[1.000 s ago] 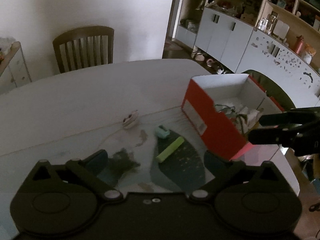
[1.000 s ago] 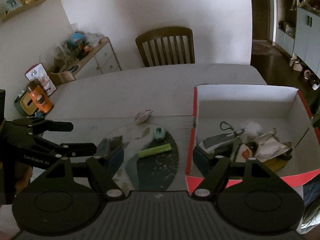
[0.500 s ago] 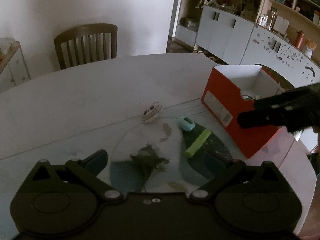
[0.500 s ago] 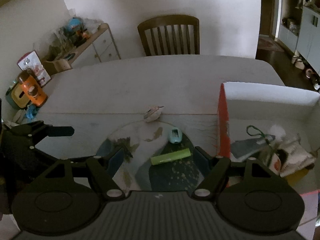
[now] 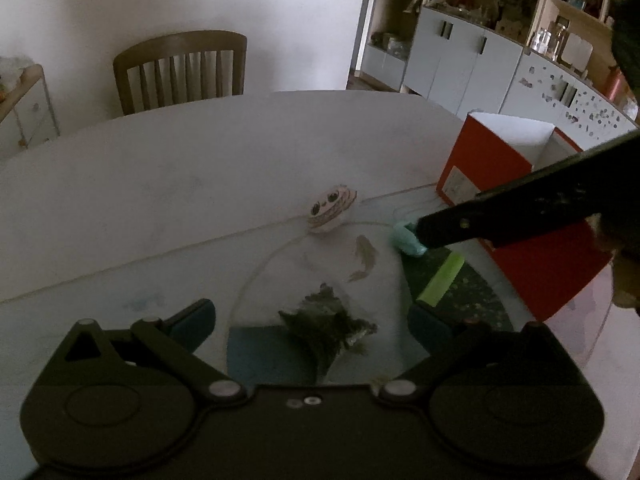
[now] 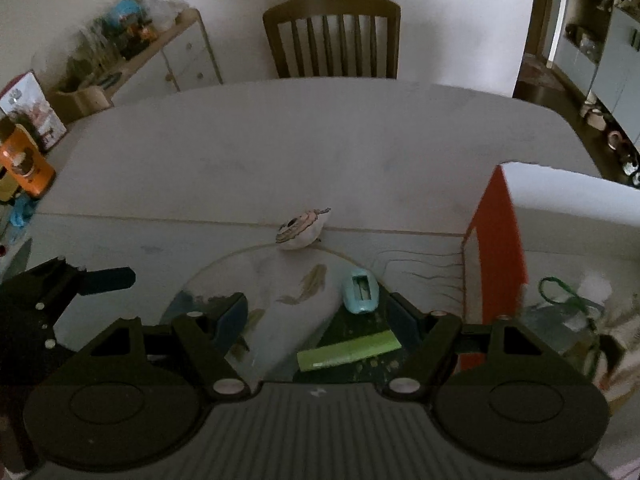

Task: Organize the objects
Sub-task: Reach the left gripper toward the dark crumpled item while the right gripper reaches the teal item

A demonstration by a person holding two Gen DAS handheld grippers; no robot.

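On the table lie a lime green bar (image 6: 348, 355) (image 5: 441, 278), a small teal object (image 6: 360, 292) (image 5: 406, 240) and a round white toy with a cartoon face (image 6: 302, 229) (image 5: 332, 213). A red box (image 6: 496, 240) (image 5: 492, 176) with a white inside stands at the right and holds several items. My right gripper (image 6: 320, 316) is open and empty, low over the green bar and teal object. My left gripper (image 5: 312, 320) is open and empty, near the table's front.
A wooden chair (image 6: 332, 36) stands at the far side of the white table (image 6: 280, 144). A sideboard with clutter (image 6: 140, 52) is at the left, cabinets (image 5: 472, 52) at the right. An orange container (image 6: 24, 164) sits at the table's left edge.
My right gripper has moved left and down, away from the red box, to the green bar and teal object. The left gripper's view has shifted left; objects look closer.
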